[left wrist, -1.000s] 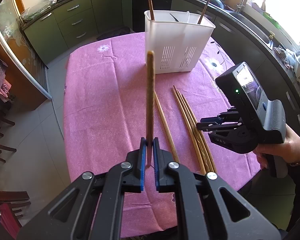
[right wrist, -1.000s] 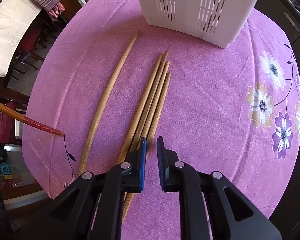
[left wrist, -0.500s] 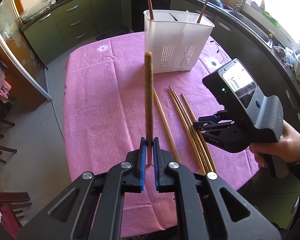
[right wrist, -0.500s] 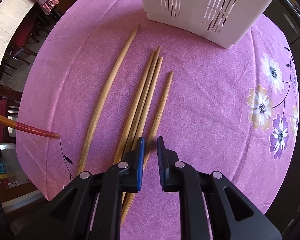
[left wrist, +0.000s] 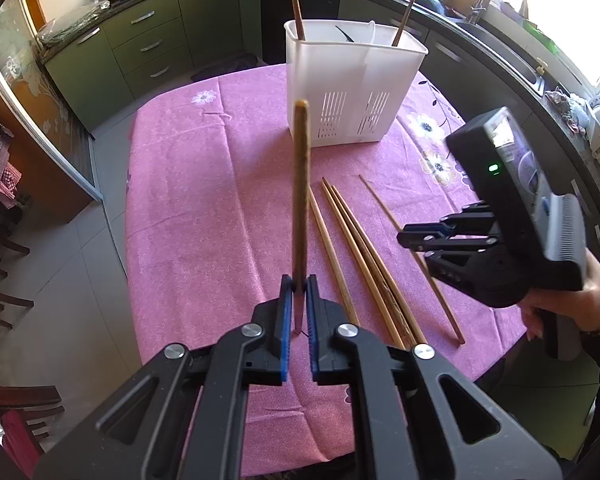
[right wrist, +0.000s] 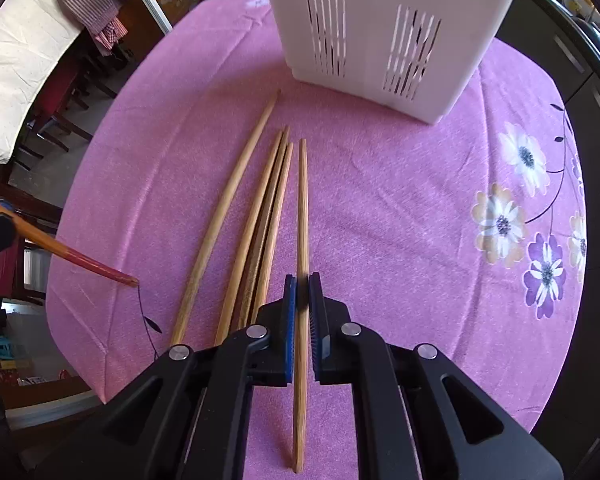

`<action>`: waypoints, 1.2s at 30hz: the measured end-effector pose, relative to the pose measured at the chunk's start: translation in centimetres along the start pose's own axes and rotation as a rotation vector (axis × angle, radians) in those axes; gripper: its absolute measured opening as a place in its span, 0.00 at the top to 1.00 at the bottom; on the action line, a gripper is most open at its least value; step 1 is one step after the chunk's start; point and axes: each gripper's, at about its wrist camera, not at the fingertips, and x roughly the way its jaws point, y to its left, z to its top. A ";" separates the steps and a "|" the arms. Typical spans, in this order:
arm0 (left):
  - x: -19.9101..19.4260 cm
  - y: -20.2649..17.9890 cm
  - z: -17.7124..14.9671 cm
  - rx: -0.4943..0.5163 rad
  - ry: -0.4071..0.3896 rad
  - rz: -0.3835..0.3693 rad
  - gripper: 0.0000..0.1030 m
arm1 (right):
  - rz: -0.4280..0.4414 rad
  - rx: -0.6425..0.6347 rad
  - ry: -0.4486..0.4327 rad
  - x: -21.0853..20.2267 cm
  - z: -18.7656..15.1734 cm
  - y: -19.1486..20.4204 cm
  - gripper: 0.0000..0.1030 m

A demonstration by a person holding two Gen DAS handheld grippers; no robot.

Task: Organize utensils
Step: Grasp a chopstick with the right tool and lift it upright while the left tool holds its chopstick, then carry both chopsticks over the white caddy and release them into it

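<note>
A stiff, light, slippery chopstick (right wrist: pixel 302 216) is clamped near its thick end by the right gripper (right wrist: pixel 302 292). Another one (left wrist: pixel 300 184) is pinched upright by the left gripper (left wrist: pixel 297 296), holder (left wrist: pixel 352 80) at 12 o'clock.

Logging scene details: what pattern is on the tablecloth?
The tablecloth is pink-purple with scattered flower prints, clearest in the right wrist view.

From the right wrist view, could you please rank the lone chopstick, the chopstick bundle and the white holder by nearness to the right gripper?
1. Lone chopstick, between the right gripper's pads.
2. Chopstick bundle, just left.
3. White holder, far ahead on the tablecloth.
</note>
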 end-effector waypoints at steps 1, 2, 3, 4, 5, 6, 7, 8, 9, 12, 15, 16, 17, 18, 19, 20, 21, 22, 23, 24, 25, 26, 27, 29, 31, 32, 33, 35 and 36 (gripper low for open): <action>0.0 -0.1 0.0 0.002 0.001 -0.001 0.93 | 0.007 -0.003 -0.037 -1.3 -0.3 -0.2 0.93; 0.0 -0.1 0.0 0.002 0.001 -0.003 0.93 | 0.022 -0.002 -0.070 -2.6 -0.6 -0.6 0.93; 0.0 -0.1 0.1 0.002 0.002 -0.004 0.93 | 0.031 -0.003 -0.106 -3.9 -1.0 -0.8 0.93; 0.0 -0.2 0.1 0.003 0.002 -0.004 0.93 | 0.033 -0.009 -0.141 -5.2 -1.4 -1.1 0.93; 0.0 -0.2 0.1 0.002 0.001 -0.006 0.93 | 0.037 -0.012 -0.175 -6.4 -1.9 -1.5 0.93; 0.0 -0.2 0.1 0.001 0.000 -0.007 0.93 | 0.042 -0.012 -0.208 -7.4 -2.5 -1.3 0.93; -0.1 -0.3 0.1 0.001 -0.003 -0.007 0.93 | 0.045 -0.014 -0.236 -8.4 -3.3 -1.3 0.93; -0.3 -0.3 0.1 0.002 -0.006 -0.007 0.93 | 0.051 -0.014 -0.259 -9.4 -4.0 -1.6 0.93; -0.5 -0.3 0.0 0.003 -0.010 -0.004 0.93 | 0.056 -0.011 -0.278 -10.2 -4.7 -1.9 0.93; -0.9 -0.4 0.0 0.006 -0.018 0.001 0.93 | 0.071 -0.010 -0.318 -11.9 -6.8 -3.0 0.93; -1.2 -0.4 0.1 0.004 -0.024 0.005 0.93 | 0.081 -0.009 -0.333 -13.2 -8.0 -4.7 0.93; -1.3 -0.4 0.1 0.004 -0.026 0.007 0.93 | 0.084 -0.007 -0.334 -13.3 -8.1 -4.8 0.93; -1.4 -0.4 0.1 0.004 -0.028 0.008 0.93 | 0.086 -0.004 -0.336 -13.4 -8.3 -4.9 0.93; -1.6 -0.5 0.1 0.005 -0.030 0.009 0.93 | 0.088 -0.003 -0.338 -13.5 -8.5 -5.1 0.93; -1.6 -0.5 0.1 0.006 -0.031 0.010 0.93 | 0.090 -0.001 -0.341 -13.7 -8.5 -5.2 0.93; -1.8 -0.6 0.1 0.008 -0.032 0.010 0.93 | 0.093 0.000 -0.346 -13.8 -8.6 -5.2 0.93; -1.9 -0.7 0.2 0.010 -0.034 0.010 0.93 | 0.095 0.000 -0.351 -14.0 -8.6 -5.2 0.93; -2.0 -0.8 0.3 0.013 -0.036 0.010 0.93 | 0.099 -0.001 -0.357 -14.2 -8.6 -5.3 0.93; -2.2 -1.0 0.4 0.015 -0.039 0.009 0.93 | 0.103 -0.002 -0.364 -14.5 -8.6 -5.3 0.93; -2.4 -1.1 0.6 0.018 -0.043 0.007 0.93 | 0.107 -0.003 -0.371 -14.8 -8.6 -5.3 0.93; -2.7 -1.3 0.9 0.020 -0.046 0.002 0.93 | 0.110 -0.003 -0.379 -15.1 -8.6 -5.3 0.93; -2.9 -1.3 1.1 0.022 -0.051 -0.003 0.93 | 0.112 -0.004 -0.389 -15.5 -8.5 -5.3 0.93; -3.3 -1.5 1.5 0.023 -0.057 -0.008 0.93 | 0.114 -0.005 -0.397 -15.9 -8.5 -5.3 0.93; -4.3 -1.8 2.6 0.030 -0.080 -0.010 0.93 | 0.117 -0.002 -0.413 -16.5 -8.3 -5.5 0.93; -5.5 -2.2 4.0 0.040 -0.114 -0.009 0.93 | 0.114 -0.001 -0.431 -17.3 -8.0 -5.8 0.93; -6.2 -2.5 4.8 0.047 -0.135 -0.008 0.93 | 0.109 0.000 -0.440 -17.7 -7.8 -5.9 0.93; -7.0 -2.8 5.7 0.053 -0.160 -0.008 0.93 | 0.103 0.000 -0.448 -18.1 -7.6 -6.1 0.93; -8.5 -3.3 7.6 0.065 -0.212 -0.009 0.93 | 0.095 0.002 -0.459 -18.7 -7.2 -6.5 0.93; -9.2 -3.5 8.5 0.068 -0.236 -0.010 0.93 | 0.094 0.002 -0.463 -18.9 -7.0 -6.7 0.93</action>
